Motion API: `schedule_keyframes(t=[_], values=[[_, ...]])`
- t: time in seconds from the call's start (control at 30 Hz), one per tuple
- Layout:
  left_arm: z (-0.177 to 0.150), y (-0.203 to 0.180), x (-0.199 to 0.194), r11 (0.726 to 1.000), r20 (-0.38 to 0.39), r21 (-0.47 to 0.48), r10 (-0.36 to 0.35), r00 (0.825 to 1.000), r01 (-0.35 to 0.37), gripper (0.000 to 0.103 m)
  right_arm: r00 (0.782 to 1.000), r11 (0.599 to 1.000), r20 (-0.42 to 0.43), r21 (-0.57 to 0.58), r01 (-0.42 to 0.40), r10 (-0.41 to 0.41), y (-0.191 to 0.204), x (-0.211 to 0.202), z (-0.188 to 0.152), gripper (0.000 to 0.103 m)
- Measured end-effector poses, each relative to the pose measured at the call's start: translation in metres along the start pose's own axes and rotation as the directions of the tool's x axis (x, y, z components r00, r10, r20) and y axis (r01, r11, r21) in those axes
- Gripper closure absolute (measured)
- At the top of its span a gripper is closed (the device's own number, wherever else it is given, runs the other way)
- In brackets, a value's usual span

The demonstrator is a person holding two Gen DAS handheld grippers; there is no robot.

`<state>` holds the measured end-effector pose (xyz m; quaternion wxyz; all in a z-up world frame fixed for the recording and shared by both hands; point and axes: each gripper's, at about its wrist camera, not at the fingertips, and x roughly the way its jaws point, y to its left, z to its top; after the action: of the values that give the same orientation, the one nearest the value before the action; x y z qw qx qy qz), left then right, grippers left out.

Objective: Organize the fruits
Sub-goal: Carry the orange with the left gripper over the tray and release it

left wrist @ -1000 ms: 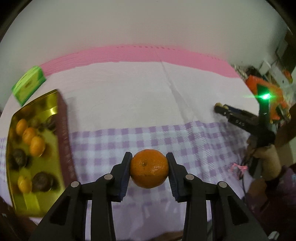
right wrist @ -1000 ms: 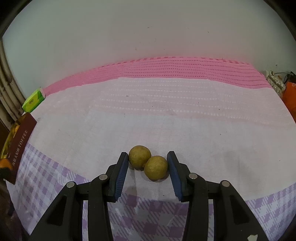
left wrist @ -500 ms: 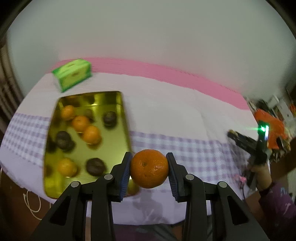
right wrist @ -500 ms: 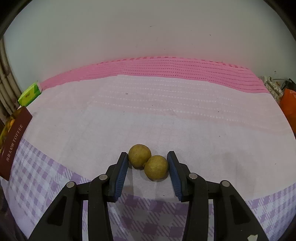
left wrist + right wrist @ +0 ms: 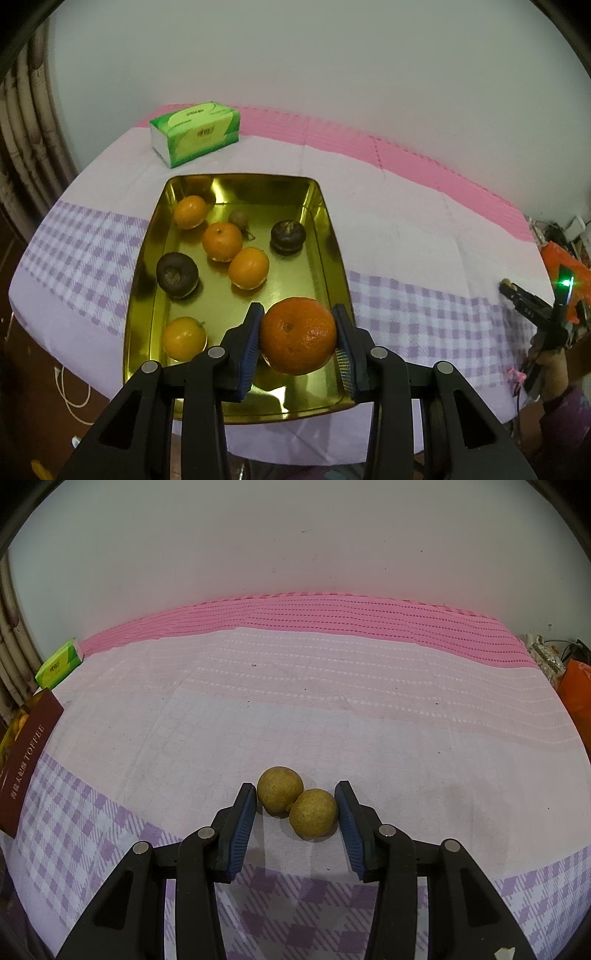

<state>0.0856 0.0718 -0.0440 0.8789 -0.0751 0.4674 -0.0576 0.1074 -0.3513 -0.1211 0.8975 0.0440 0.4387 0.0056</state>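
So the left gripper (image 5: 298, 338) has a big orange (image 5: 298, 335) clamped between its blue pads, squeezed from both sides, and it's hanging over the near right corner of the gold tin (image 5: 332, 236). Can't really tell if the orange is touching the tin floor or is a bit above it. Inside the tin there are four smaller oranges: one up in the far left corner (image 5: 190, 211), two touching each other in the middle (image 5: 222, 241) (image 5: 248, 267), and one near the front left (image 5: 184, 338). Plus two dark purple-brown round fruits, one by the left wall (image 5: 177, 274) and one toward the right wall (image 5: 288, 236), and a little brownish one (image 5: 238, 219) tucked behind the middle oranges. A green tissue pack (image 5: 195, 133) sits on the cloth just past the far end of the tin. Over on the right side, the right gripper (image 5: 296, 827) is down at the tablecloth (image 5: 332, 709) with its jaws partly open around two small yellow-brown fruits (image 5: 280, 791) (image 5: 313, 812) that are touching each other. The nearer one looks right up against the right pad, the left pad has a small gap to the other one, so nothing's actually gripped there. The tin's dark red side shows at the far left of that view.
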Motion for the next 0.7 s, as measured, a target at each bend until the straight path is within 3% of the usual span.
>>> schedule_keyframes(t=[0.3, 0.7], values=[[-0.001, 0.007, 0.01, 0.999, -0.014, -0.043, -0.015, 1.0, 0.014, 0.065, 1.0, 1.0, 0.0, -0.001, 0.0, 0.0, 0.0, 0.0, 0.0, 0.06], [-0.001, -0.001, 0.018, 1.0, -0.015, -0.014, 0.011, 1.0, -0.012, 0.064, 1.0, 1.0, 0.0, -0.002, 0.0, 0.0, 0.001, 0.0, -0.001, 0.059]])
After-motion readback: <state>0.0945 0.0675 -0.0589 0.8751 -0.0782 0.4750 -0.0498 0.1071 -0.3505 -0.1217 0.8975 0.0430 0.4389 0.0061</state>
